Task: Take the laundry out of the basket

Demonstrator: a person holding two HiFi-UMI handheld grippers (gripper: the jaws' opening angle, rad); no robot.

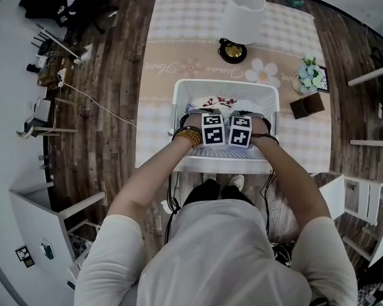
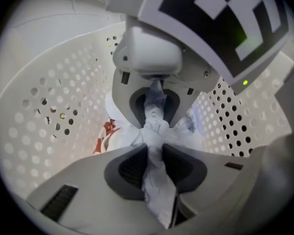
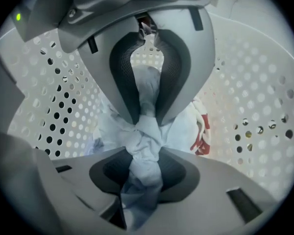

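Observation:
A white perforated laundry basket (image 1: 225,85) stands on the table's near edge with clothes (image 1: 220,102) inside. Both grippers reach down into it side by side, the left gripper (image 1: 212,121) beside the right gripper (image 1: 240,122). In the left gripper view the left gripper (image 2: 154,126) is shut on a bunched pale blue-white cloth (image 2: 154,180). The right gripper (image 3: 146,124) pinches a twisted fold of the same kind of pale cloth (image 3: 144,170). A red-and-white garment (image 2: 104,136) (image 3: 202,131) lies lower in the basket. The basket's dotted walls (image 2: 54,106) (image 3: 264,106) surround both.
On the checked tablecloth (image 1: 179,30) behind the basket stand a white lamp (image 1: 241,18), a small flower pot (image 1: 309,76) and a brown box (image 1: 306,105). White chairs (image 1: 360,196) are at the right. Cables and clutter lie on the wooden floor at the left.

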